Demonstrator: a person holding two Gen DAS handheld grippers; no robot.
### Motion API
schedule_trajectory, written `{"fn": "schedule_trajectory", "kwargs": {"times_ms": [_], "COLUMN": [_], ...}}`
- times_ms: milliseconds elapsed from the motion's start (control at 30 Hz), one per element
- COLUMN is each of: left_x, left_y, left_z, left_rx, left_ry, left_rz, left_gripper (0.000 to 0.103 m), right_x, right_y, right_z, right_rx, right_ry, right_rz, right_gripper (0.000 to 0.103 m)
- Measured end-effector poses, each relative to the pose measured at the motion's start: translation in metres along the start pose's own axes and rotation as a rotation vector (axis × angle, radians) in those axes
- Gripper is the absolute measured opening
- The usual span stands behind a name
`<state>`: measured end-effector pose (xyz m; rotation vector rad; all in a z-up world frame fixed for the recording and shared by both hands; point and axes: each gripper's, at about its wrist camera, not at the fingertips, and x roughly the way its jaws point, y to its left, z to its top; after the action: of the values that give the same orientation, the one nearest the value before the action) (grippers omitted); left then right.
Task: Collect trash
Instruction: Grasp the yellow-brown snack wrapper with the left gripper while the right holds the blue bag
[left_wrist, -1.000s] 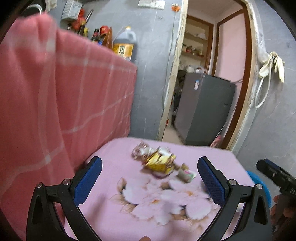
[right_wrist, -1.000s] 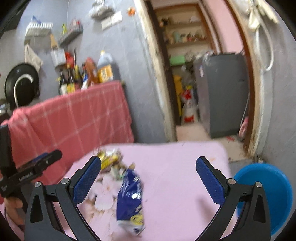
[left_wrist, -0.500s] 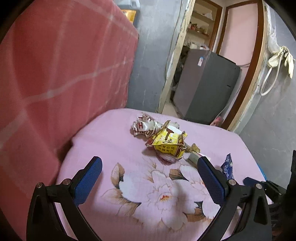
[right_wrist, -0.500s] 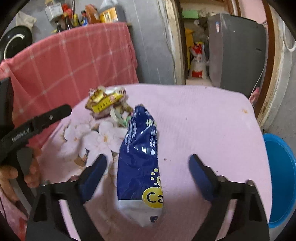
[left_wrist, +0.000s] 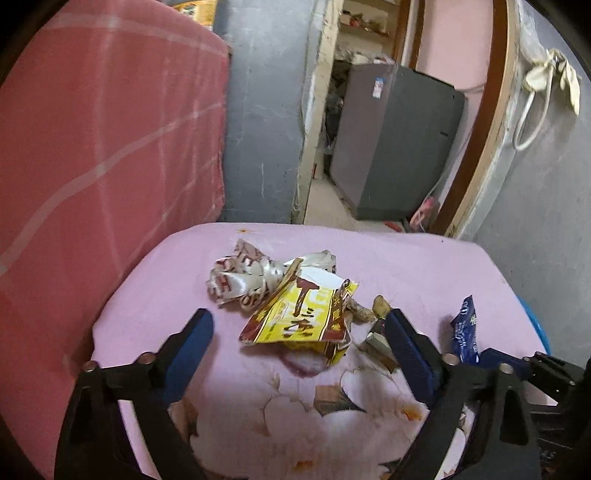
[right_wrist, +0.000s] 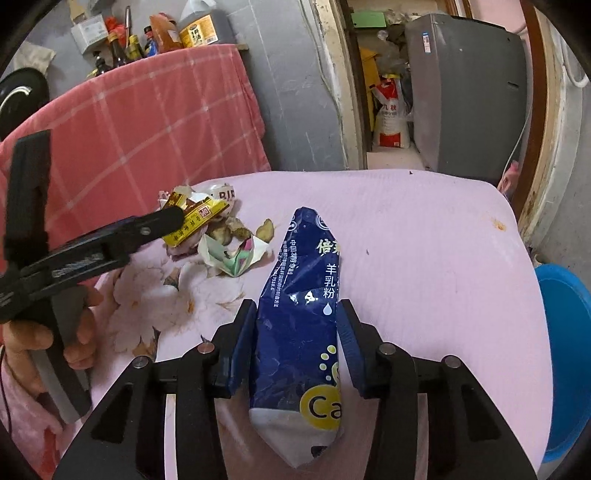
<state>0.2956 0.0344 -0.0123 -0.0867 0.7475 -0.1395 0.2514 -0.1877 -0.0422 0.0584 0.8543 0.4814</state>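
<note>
A pile of trash lies on the pink flowered tablecloth (left_wrist: 406, 258): a yellow wrapper (left_wrist: 301, 314), a crumpled white and red wrapper (left_wrist: 240, 277) and small scraps. My left gripper (left_wrist: 299, 332) is open, its fingers on either side of the yellow wrapper. A blue milk powder bag (right_wrist: 303, 295) lies on the cloth to the right. My right gripper (right_wrist: 295, 325) is shut on the blue bag, both pads pressed against its sides. The bag's tip (left_wrist: 463, 328) shows in the left wrist view.
A blue bin (right_wrist: 565, 350) stands off the table's right edge. A red checked cloth (right_wrist: 147, 122) covers a counter at the left, with bottles (right_wrist: 166, 31) on top. A doorway with a grey cabinet (right_wrist: 469, 92) lies behind the table.
My left gripper has come down and forward to straddle the yellow wrapper. My right gripper has closed from wide open onto the blue bag.
</note>
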Motion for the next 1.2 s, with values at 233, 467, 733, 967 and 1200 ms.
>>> {"fn": "schedule_trajectory", "kwargs": {"times_ms": [233, 467, 733, 967, 1200], "left_x": [0.009, -0.006, -0.032, -0.058, -0.065], "left_y": [0.005, 0.004, 0.006, 0.004, -0.003], "left_z": [0.001, -0.005, -0.019, -0.038, -0.049], "left_rx": [-0.016, -0.037, -0.12, -0.176, -0.157], "left_ry": [0.053, 0.037, 0.022, 0.029, 0.069], "left_rz": [-0.023, -0.048, -0.073, -0.097, -0.079], "left_gripper": [0.054, 0.053, 0.053, 0.053, 0.053], "right_x": [-0.001, -0.004, -0.011, -0.007, -0.003], "right_y": [-0.001, 0.008, 0.005, 0.002, 0.0], "right_z": [0.001, 0.001, -0.006, -0.007, -0.011], "right_rx": [0.004, -0.036, -0.024, -0.021, -0.024], "right_ry": [0.001, -0.014, -0.024, 0.008, 0.045], "right_rz": [0.03, 0.027, 0.022, -0.014, -0.011], "right_gripper": [0.031, 0.016, 0.035, 0.05, 0.05]}}
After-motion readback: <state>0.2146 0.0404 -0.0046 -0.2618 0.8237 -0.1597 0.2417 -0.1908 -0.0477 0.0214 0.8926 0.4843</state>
